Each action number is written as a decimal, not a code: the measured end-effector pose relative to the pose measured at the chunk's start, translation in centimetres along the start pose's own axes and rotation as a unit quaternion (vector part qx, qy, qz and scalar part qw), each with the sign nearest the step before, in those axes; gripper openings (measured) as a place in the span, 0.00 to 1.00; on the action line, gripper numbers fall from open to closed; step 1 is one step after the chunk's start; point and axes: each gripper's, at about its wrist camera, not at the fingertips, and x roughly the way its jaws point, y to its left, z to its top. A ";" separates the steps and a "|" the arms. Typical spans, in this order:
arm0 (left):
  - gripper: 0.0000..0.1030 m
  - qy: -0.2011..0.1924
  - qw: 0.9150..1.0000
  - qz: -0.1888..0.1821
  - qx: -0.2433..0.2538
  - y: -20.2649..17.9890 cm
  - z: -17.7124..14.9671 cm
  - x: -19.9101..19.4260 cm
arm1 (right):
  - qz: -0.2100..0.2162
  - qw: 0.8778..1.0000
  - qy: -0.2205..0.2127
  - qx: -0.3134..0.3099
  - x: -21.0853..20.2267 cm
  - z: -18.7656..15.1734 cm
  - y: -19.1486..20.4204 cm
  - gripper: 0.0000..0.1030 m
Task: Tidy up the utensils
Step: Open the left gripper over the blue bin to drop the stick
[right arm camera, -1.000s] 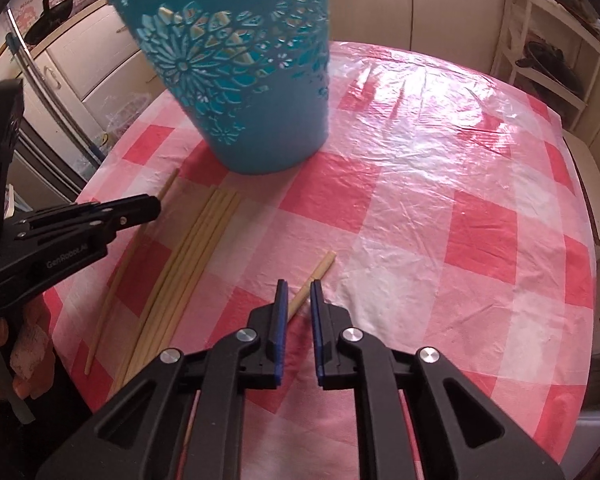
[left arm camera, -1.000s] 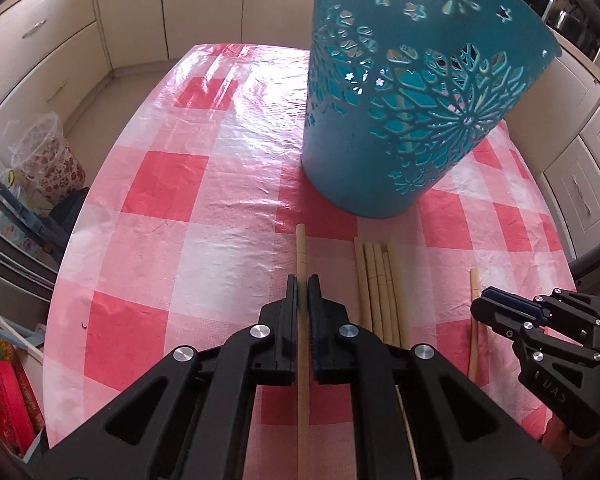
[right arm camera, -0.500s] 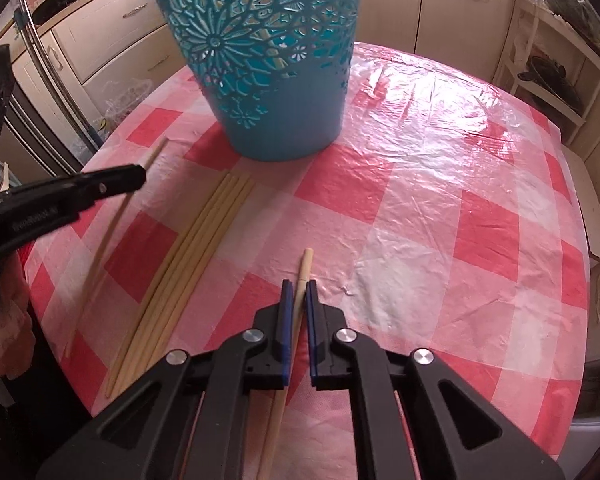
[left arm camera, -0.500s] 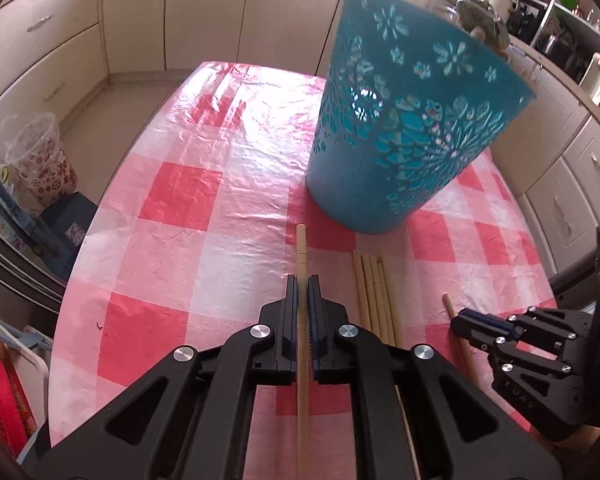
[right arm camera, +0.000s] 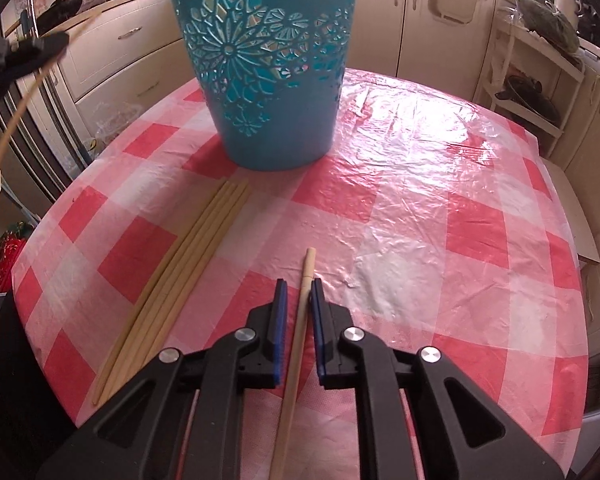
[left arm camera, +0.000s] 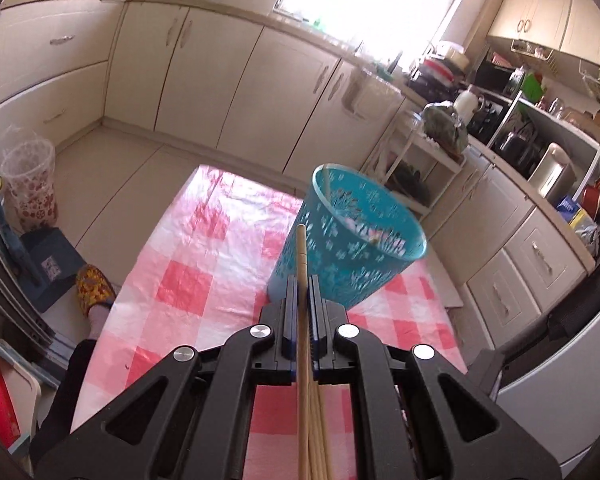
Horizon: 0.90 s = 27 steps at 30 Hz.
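Note:
My left gripper [left arm camera: 303, 280] is shut on a wooden chopstick [left arm camera: 301, 256] and holds it in the air, its tip aimed toward the teal cut-out basket [left arm camera: 352, 256]. In the right wrist view that gripper [right arm camera: 40, 46] shows blurred at the upper left with its chopstick [right arm camera: 16, 120] slanting down. One stick [left arm camera: 327, 188] leans inside the basket. My right gripper [right arm camera: 298, 284] is low over the table, its jaws opening, with a single chopstick [right arm camera: 304, 292] lying between them and a gap at the left pad. Several more chopsticks [right arm camera: 180, 272] lie bundled left of it, before the basket [right arm camera: 268, 80].
The round table [right arm camera: 460, 220] has a red and white checked cloth under clear plastic. Cream cabinets [left arm camera: 228, 80] ring the room. A white shelf rack [right arm camera: 532, 80] stands at the far right. A person's slippered foot [left arm camera: 94, 288] and a patterned bin [left arm camera: 30, 176] are on the floor at left.
My left gripper has risen off the table with its chopstick and tilted up toward the basket's rim. My right gripper moved over the single chopstick, closed around it, then widened a little.

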 end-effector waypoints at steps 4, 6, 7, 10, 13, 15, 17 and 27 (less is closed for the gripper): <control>0.05 -0.064 0.998 -0.013 0.004 -1.7 3.2 -1.6 | 0.016 1.000 -0.001 0.004 -0.2 -0.1 0.0 0.20; 0.05 -0.095 0.995 -0.018 0.005 -2.6 5.0 -1.8 | 0.022 1.000 -0.003 -0.003 -0.2 0.0 0.3 0.26; 0.05 -0.108 0.994 -0.018 0.006 -3.0 5.9 -1.8 | 0.021 1.000 -0.003 -0.009 -0.2 0.0 0.5 0.29; 0.05 -0.153 0.988 -0.016 0.010 -4.2 8.7 -0.9 | 0.018 1.000 -0.005 -0.017 -0.3 -0.2 1.2 0.31; 0.05 -0.182 0.983 -0.012 0.006 -5.0 10.6 0.4 | 0.033 0.999 -0.005 -0.005 -0.3 -0.2 0.5 0.31; 0.05 -0.195 0.981 -0.004 0.004 -5.3 11.5 1.5 | 0.045 0.999 -0.006 0.005 -0.3 -0.1 0.1 0.31; 0.05 -0.202 0.979 0.003 -0.004 -5.5 12.0 2.8 | 0.055 0.998 -0.006 0.011 -0.2 0.0 -0.4 0.31; 0.05 -0.208 0.978 0.032 0.008 -6.5 11.7 8.3 | 0.075 0.997 -0.006 0.014 -0.3 0.1 -0.7 0.38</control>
